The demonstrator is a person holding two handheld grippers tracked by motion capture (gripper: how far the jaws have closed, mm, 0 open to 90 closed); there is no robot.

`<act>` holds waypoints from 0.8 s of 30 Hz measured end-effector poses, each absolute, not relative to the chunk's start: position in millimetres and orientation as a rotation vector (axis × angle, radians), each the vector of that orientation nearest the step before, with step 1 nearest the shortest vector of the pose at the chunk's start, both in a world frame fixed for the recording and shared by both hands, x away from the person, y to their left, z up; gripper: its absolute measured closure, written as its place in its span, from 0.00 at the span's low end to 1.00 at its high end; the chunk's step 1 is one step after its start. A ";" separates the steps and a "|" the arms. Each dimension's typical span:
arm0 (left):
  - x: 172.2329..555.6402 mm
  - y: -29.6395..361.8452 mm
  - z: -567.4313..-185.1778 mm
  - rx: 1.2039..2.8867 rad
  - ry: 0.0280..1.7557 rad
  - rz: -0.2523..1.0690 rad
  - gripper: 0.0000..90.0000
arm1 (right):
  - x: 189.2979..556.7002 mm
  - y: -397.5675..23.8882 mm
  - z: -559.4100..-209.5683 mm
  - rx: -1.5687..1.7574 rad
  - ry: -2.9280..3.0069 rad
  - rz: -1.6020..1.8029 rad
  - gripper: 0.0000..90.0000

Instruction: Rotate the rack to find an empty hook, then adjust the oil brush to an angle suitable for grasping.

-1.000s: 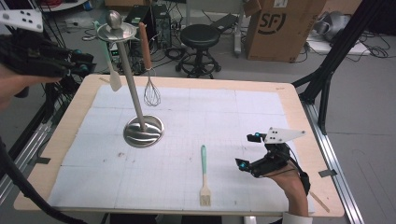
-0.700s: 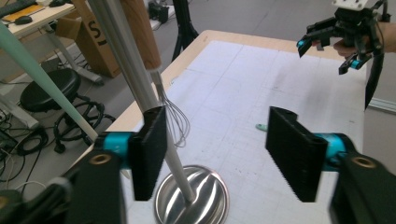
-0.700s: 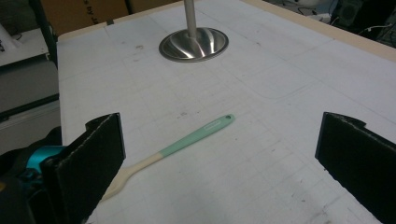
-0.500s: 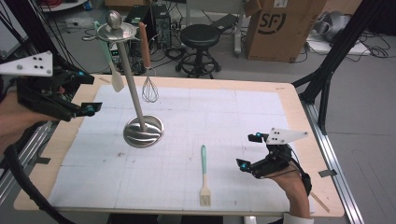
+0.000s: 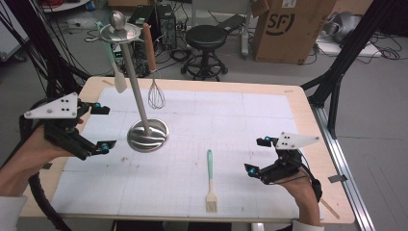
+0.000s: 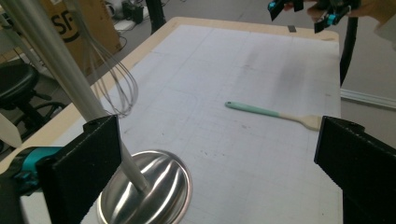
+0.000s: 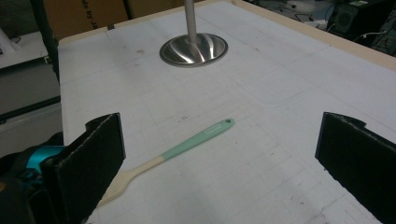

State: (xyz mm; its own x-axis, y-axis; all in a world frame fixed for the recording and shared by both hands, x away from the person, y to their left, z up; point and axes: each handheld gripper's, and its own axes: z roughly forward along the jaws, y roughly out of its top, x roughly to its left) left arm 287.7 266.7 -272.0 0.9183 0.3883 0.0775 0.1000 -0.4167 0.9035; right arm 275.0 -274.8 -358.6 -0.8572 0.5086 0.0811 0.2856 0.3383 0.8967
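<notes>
1. Left gripper [image 5: 102, 126] hovered at the surface's [image 5: 250, 125] left edge, jaws just opened wide, nothing between them.
2. Steel utensil stand [image 5: 144, 134] stood just right of it, whisk [image 5: 155, 91] and spatula [image 5: 118, 77] hanging from its top.
3. Right gripper [image 5: 256, 155] rested near the right edge, jaws apart, empty.
4. Mint-handled brush [image 5: 210, 180] lay flat just left of it.
</notes>
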 end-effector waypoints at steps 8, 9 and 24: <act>281.0 268.2 -298.8 1.993 0.326 0.295 0.02 | 273.8 -274.1 -359.2 0.728 2.384 1.527 0.00; 280.3 268.0 -301.2 1.995 0.324 0.299 0.02 | 273.7 -274.0 -359.1 0.730 2.382 1.528 0.00; 274.2 264.9 -335.8 1.954 0.333 0.266 0.02 | 273.2 -276.7 -358.9 0.729 2.374 1.536 0.00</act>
State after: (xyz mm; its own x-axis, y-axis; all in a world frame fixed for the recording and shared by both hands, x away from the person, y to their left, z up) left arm 274.2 264.9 -335.8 0.9359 0.3509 0.0324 0.1093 -0.3764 0.9200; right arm 273.2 -276.7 -358.9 -0.8525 0.5164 0.0811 0.2855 0.3301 0.8998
